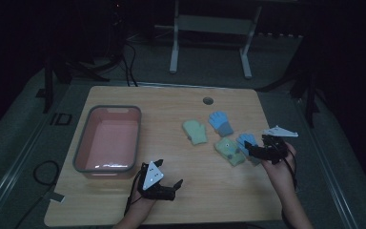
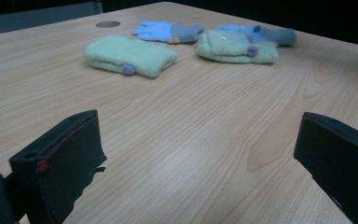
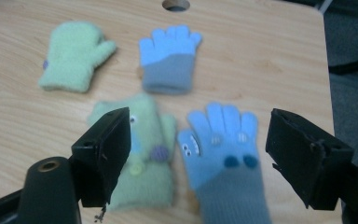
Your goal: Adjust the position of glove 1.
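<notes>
Your right gripper (image 1: 250,149) hangs above the blue knit glove with grey cuff and sewn-on face (image 3: 223,154), jaws spread wide with nothing between them. That glove lies flat on the pale wooden table (image 1: 209,186), at its right side, touching or just beside the green fleece mitten with button eyes (image 3: 144,163). Your left gripper (image 2: 200,163) rests low over bare wood near the front edge, jaws also wide apart and empty.

Risks, as judged from here:
- The blue glove and the green button mitten lie so close that a descent slightly off toward the mitten could pinch both, or drag the mitten along.
- The knit is thin and flat on the wood; jaws closing too high would slip off it, and closing only on the fingers may let it droop and fall on the way.
- If the goal is the grey-rimmed pink plastic tub (image 1: 82,143), it sits well apart at the table's left; a loose grip has a long carry to fail in.
- The plain green mitten (image 3: 74,56) and the second blue glove (image 3: 170,58) lie farther back, clear of the approach.

Writing: no label or brand is legible on the gloves or the tub.
</notes>
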`<state>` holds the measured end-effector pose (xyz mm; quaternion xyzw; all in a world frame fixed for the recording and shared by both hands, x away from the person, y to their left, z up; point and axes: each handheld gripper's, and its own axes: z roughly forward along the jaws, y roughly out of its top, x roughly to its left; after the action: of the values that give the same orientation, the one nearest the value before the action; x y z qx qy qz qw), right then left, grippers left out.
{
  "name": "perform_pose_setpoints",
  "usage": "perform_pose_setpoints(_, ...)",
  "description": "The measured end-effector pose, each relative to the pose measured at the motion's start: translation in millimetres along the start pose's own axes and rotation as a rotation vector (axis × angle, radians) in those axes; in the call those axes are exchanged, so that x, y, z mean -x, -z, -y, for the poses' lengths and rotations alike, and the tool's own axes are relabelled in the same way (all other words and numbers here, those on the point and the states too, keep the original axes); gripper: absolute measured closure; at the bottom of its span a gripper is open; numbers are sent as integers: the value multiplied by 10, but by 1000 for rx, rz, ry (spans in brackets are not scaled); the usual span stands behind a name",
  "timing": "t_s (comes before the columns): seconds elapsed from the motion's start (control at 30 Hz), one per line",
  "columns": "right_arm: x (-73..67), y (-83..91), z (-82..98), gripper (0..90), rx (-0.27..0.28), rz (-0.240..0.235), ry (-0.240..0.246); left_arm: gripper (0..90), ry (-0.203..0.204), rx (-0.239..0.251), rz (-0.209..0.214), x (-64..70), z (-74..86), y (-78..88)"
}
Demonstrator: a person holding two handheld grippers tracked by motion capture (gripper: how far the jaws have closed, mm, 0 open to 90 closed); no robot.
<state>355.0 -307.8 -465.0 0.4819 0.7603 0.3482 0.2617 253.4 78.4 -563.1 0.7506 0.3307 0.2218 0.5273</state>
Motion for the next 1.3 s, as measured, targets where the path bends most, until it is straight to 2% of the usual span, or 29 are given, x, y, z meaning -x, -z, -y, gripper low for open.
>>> perform_pose_setpoints(0.07,-27,-16,-63,228,6,-25,1,15,0,0,0,0,0,0)
perform_pose_setpoints(0.13,-42,-26,-94,228,6,-29,7,15,-1,-1,0,1,0,-1)
perform_pose_setpoints(0.3,-141,-132,-241,336,-6,-76,52,15,-7,1,-2,8,1,2)
perform_pose_setpoints(0.4,-181,-179,-270,339,-3,-93,56,15,-4,-1,1,7,1,3)
perform_pose_setpoints(0.47,-256,-256,-307,339,-4,-116,63,15,-5,-1,2,6,1,3)
perform_pose_setpoints(0.73,-429,-411,-427,339,-3,-136,84,15,-4,2,4,5,2,4)
perform_pose_setpoints(0.87,-539,-535,-511,344,-8,-146,110,15,-2,3,5,3,2,5)
perform_pose_setpoints(1.1,-651,-688,-561,345,-9,-181,113,15,-4,3,8,5,2,5)
perform_pose_setpoints(1.3,-725,-836,-601,352,-21,-188,129,15,-9,3,9,8,2,4)
